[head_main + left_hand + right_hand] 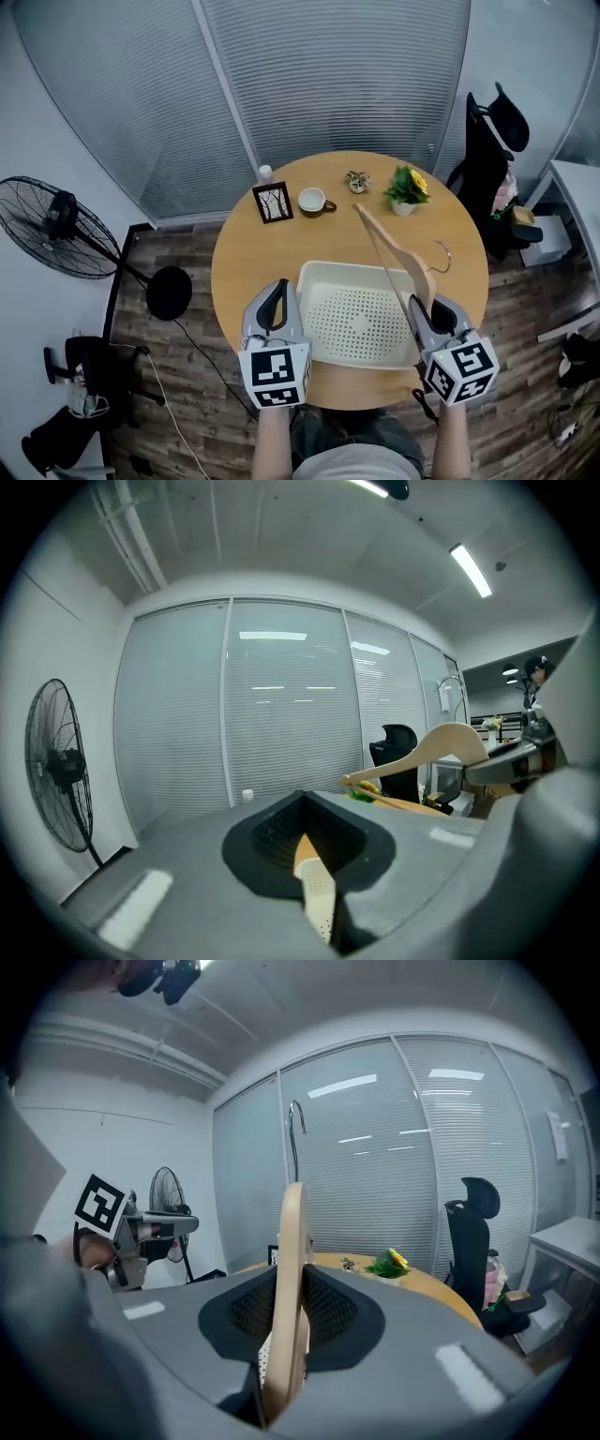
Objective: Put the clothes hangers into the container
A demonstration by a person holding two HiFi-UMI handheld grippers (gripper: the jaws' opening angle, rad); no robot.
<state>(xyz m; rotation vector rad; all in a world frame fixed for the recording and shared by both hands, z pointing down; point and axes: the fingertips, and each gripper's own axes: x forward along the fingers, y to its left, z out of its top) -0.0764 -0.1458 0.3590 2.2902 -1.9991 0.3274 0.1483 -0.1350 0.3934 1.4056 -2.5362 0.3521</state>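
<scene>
A wooden clothes hanger (389, 248) with a metal hook slants over the right side of the white perforated container (347, 267) on the round table. My right gripper (418, 305) is shut on the hanger's near arm at the container's right front corner. In the right gripper view the hanger (292, 1260) stands upright between the pads of my right gripper (289, 1321). My left gripper (278, 286) hovers at the container's left edge, jaws together with nothing in them. In the left gripper view only a thin slit shows between the pads of my left gripper (307, 841), and the hanger (450, 742) is at the right.
At the far side of the round table (234, 272) stand a picture frame (273, 202), a cup (312, 200), a small ornament (356, 180), a potted yellow flower (407, 187) and a white bottle (265, 172). A floor fan (56, 225) is left, an office chair (492, 141) right.
</scene>
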